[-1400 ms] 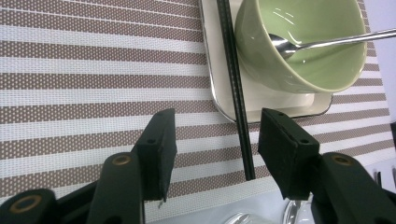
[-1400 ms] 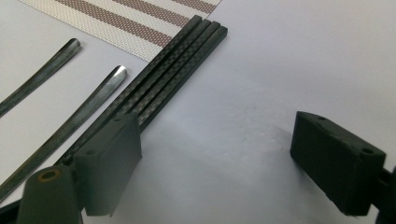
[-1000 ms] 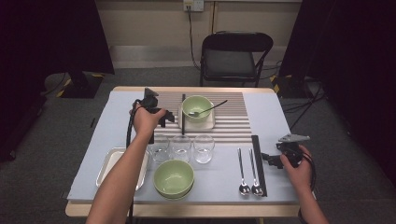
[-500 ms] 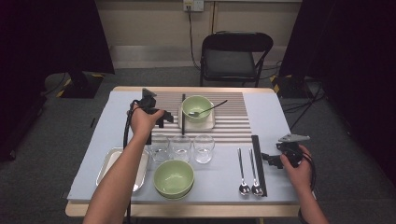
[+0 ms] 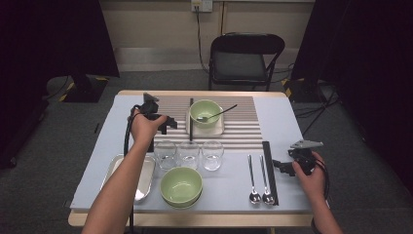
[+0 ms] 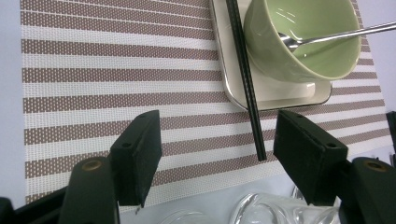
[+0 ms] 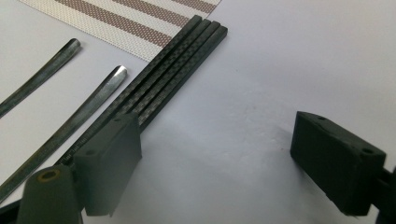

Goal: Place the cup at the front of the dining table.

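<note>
— Dark curtains flank a black folding chair (image 5: 246,61) behind a pale grey table (image 5: 282,122), right?

— Yes, and on that table lies a brown-and-white striped woven placemat (image 5: 243,127), the widest thing on it. Near the front left corner sits a shallow metal tray (image 5: 146,173).

— What stands on the mat?

— A cream square plate (image 6: 280,93) bearing a pale green ceramic bowl (image 6: 303,37), with a steel spoon (image 6: 336,36) leaning in it. A second green bowl (image 5: 181,186) sits by the front edge.

— And the glasses?

— Three clear drinking glasses (image 5: 189,154) in a row, just below the mat.

— Where is the left gripper (image 6: 217,151)?

— Over the mat's near left part, its jaws spread wide after having just been opening, nothing pressed between them. A single black chopstick (image 6: 245,74) lies with one end on the plate's edge beside the bowl and its tip on the mat — that tip is just inside the right-hand jaw, apart from it.

— And the right gripper (image 7: 217,163)?

— Spread too, empty, low over bare table. A bundle of black chopsticks (image 7: 163,79) lies beside its left-hand jaw; whether they touch I cannot tell. Two long steel spoons (image 5: 259,178) lie just beyond.
</note>
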{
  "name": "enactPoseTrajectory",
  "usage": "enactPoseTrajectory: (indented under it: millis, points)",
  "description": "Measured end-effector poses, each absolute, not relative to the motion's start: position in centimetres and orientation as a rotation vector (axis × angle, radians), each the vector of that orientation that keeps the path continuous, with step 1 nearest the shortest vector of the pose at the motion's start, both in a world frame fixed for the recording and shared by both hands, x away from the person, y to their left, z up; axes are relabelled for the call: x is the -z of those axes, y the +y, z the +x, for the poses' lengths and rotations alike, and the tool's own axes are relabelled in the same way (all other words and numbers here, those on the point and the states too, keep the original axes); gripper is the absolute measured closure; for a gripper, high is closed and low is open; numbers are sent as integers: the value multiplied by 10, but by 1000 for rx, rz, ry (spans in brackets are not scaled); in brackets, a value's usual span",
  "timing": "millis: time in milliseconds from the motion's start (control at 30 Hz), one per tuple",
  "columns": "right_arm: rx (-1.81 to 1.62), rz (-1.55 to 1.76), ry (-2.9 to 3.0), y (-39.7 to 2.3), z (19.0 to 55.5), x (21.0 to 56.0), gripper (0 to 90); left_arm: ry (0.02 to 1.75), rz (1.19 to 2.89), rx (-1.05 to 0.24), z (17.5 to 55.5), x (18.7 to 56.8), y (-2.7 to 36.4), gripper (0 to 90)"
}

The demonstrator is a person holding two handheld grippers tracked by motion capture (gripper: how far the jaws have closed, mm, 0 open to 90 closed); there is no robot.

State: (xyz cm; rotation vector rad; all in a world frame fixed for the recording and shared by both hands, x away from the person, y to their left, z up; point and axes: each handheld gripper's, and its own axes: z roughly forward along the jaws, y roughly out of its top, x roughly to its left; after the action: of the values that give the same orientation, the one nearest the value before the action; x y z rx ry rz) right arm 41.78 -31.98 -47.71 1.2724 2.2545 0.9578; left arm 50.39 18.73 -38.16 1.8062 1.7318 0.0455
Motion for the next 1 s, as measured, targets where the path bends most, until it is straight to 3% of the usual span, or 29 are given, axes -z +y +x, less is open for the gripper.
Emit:
enactPoseTrajectory:
  millis: [1000]
  points:
    - [-958, 1271, 2255, -320, 418, 477, 154, 1726, 1808, -71, 489, 373, 204, 315]
